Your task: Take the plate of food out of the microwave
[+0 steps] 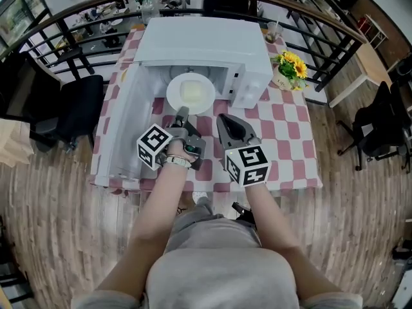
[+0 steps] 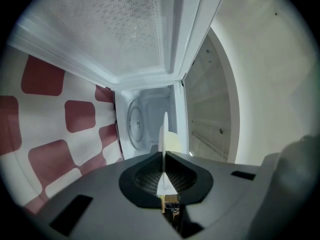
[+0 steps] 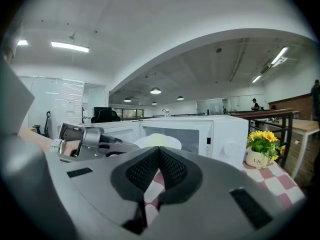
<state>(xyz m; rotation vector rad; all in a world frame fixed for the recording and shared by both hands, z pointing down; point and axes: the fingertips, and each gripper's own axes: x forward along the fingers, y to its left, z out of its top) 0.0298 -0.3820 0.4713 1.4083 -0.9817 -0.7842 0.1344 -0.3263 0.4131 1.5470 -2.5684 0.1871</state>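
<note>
A white plate (image 1: pixel 190 93) with pale food on it hangs level at the mouth of the white microwave (image 1: pixel 212 47), partly out of the cavity. My left gripper (image 1: pixel 182 113) is shut on the plate's near rim. In the left gripper view the plate (image 2: pixel 164 129) shows edge-on as a thin white line between the pads, with the empty turntable (image 2: pixel 134 124) behind it. My right gripper (image 1: pixel 223 119) hovers just right of the plate over the table, shut, with nothing in it. The right gripper view shows its jaws (image 3: pixel 159 150) closed, with the plate (image 3: pixel 157 141) and the microwave (image 3: pixel 210 134) ahead.
The microwave door (image 1: pixel 122 127) stands swung open at the left. A pot of yellow flowers (image 1: pixel 290 69) sits right of the microwave on the red-checked table (image 1: pixel 286 140). A cup (image 1: pixel 273 31) stands at the back, a railing runs behind, and a black chair (image 1: pixel 77 108) is at the left.
</note>
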